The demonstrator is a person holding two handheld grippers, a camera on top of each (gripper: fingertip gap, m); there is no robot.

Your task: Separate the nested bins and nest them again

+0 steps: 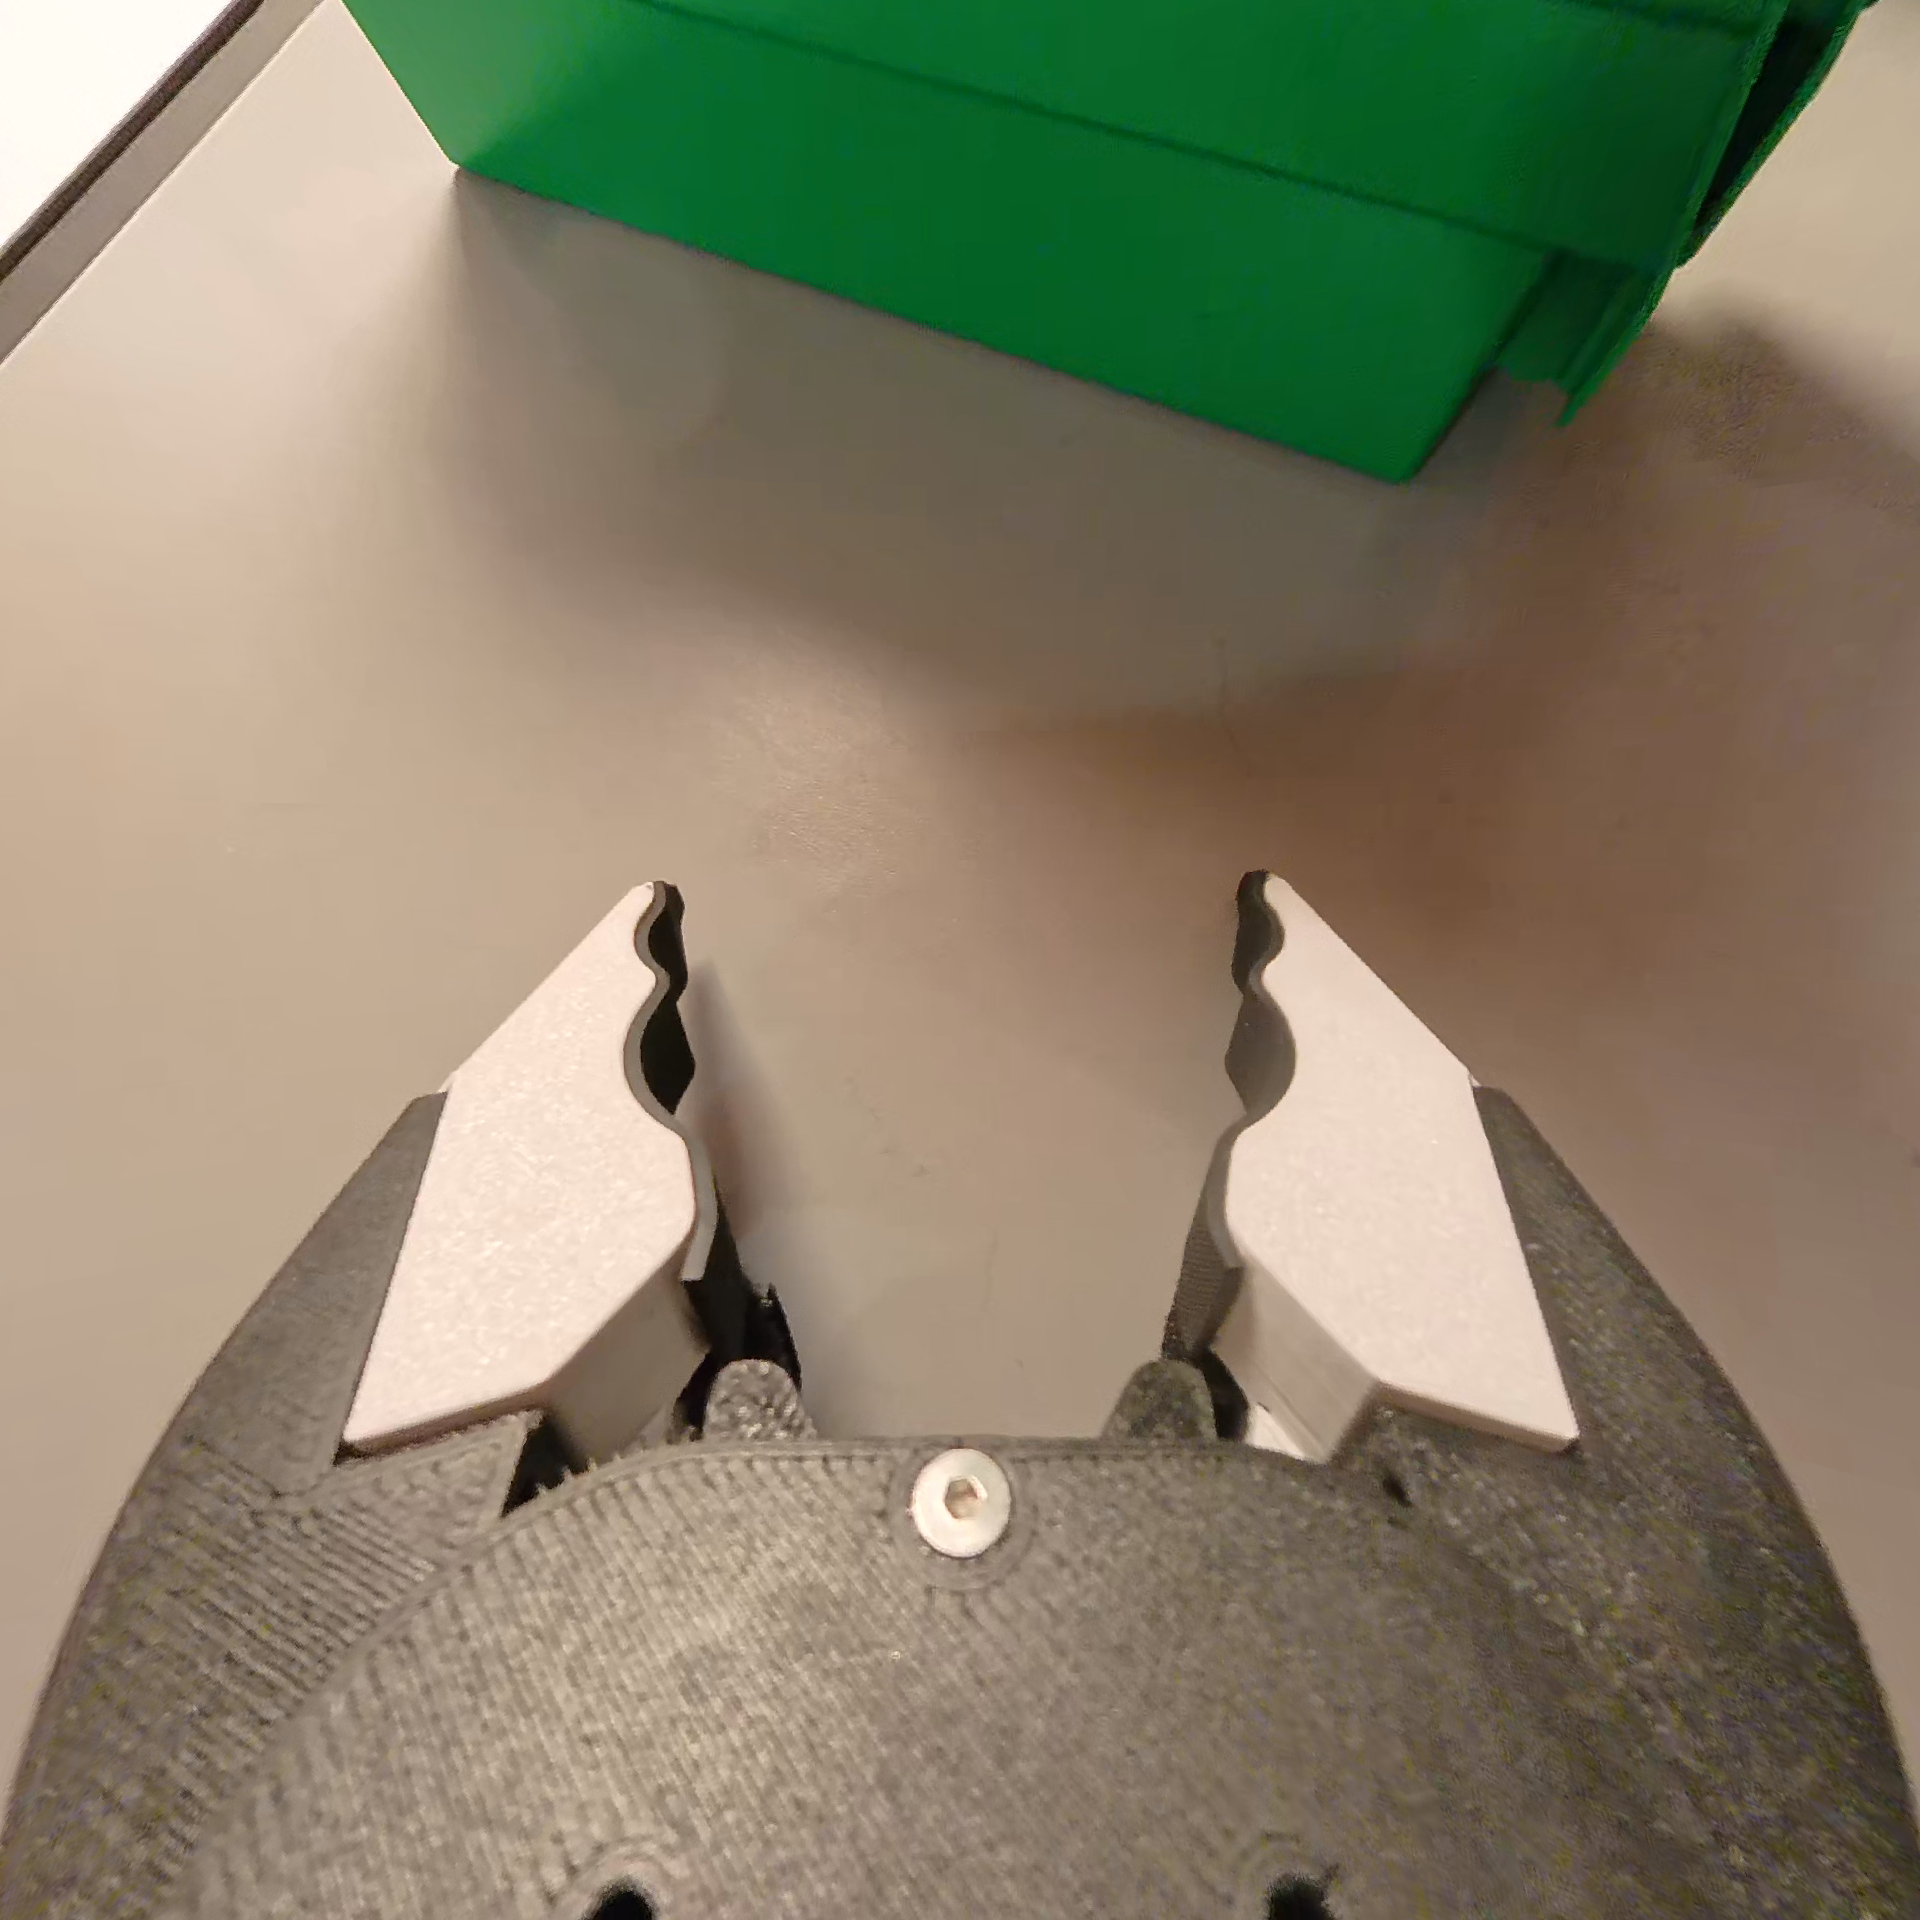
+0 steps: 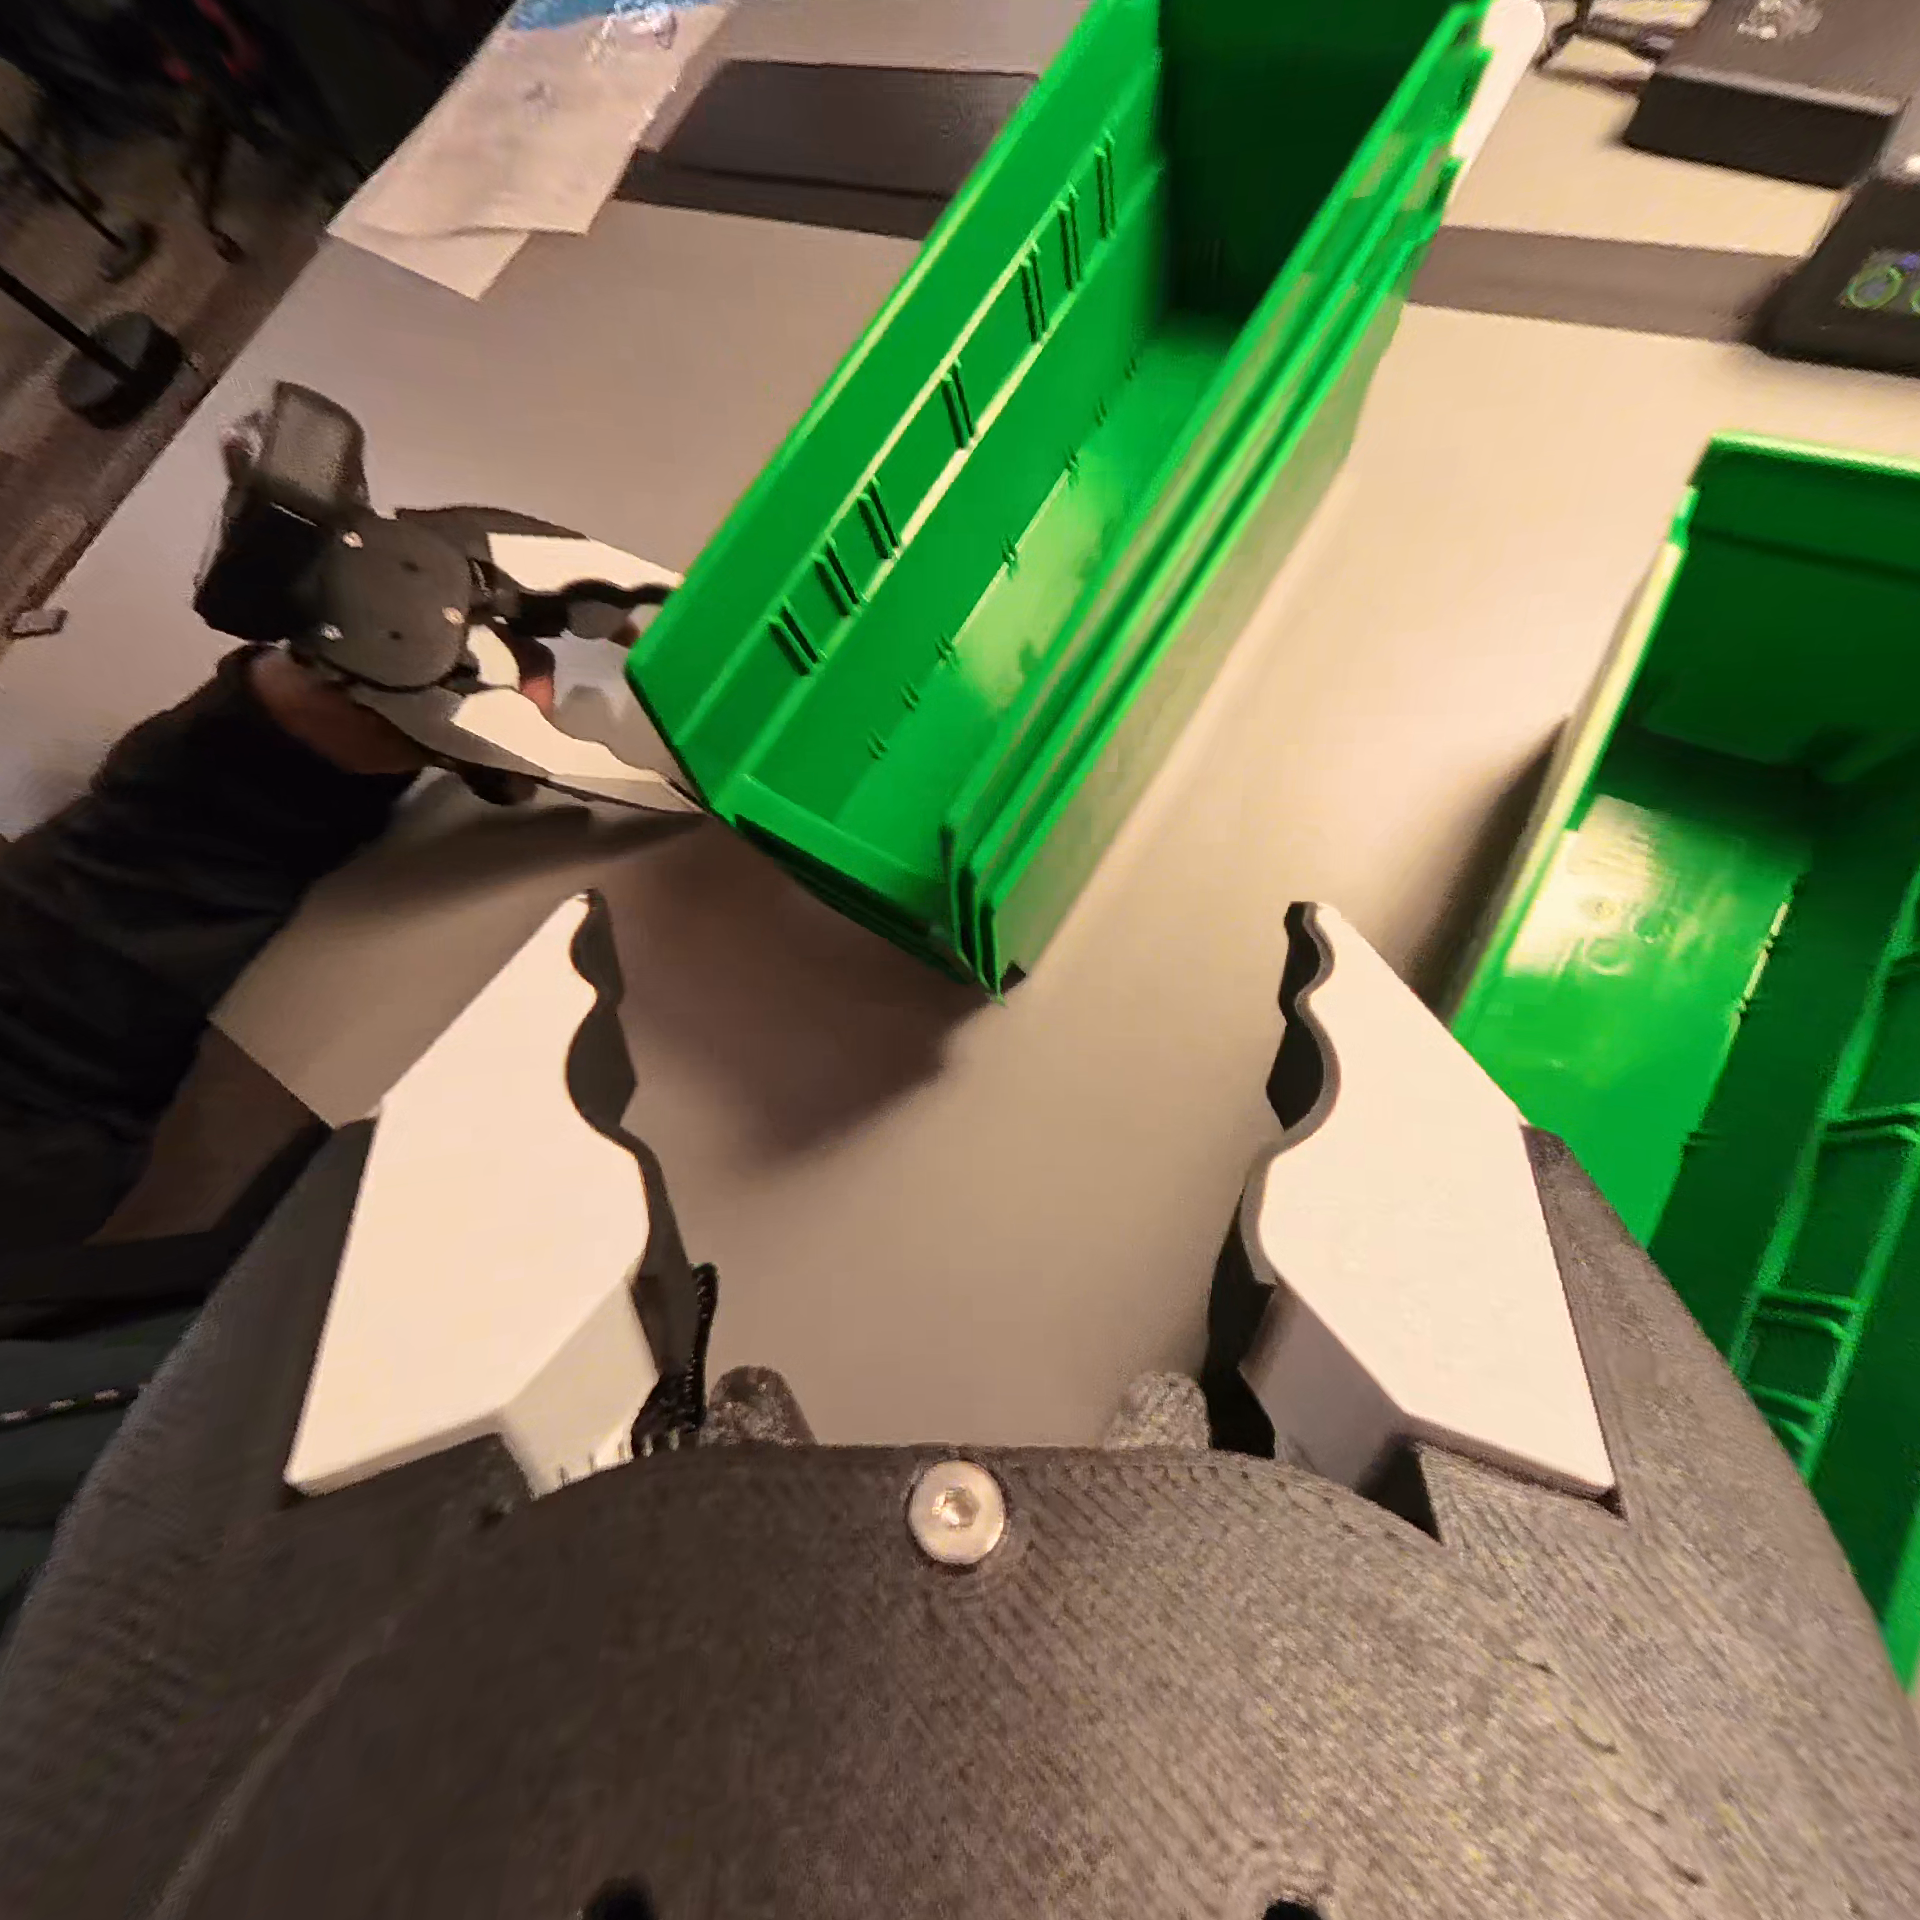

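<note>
- Left view: left tool [image 1: 961, 888] released, gripping nothing, over bare surface [image 1: 312, 675]; nested green bins [image 1: 935, 208] just ahead.
- Right view only: right tool [image 2: 940, 909] released too; a separate green bin [image 2: 1766, 935] at right, black boxes [image 2: 1766, 114] beyond.

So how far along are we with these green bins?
One bin already sits apart on the table, right of a stack that looks still nested. Nothing is in hand: the left gripper and right gripper are both open. Left: split the stack, then nest everything again.
</note>
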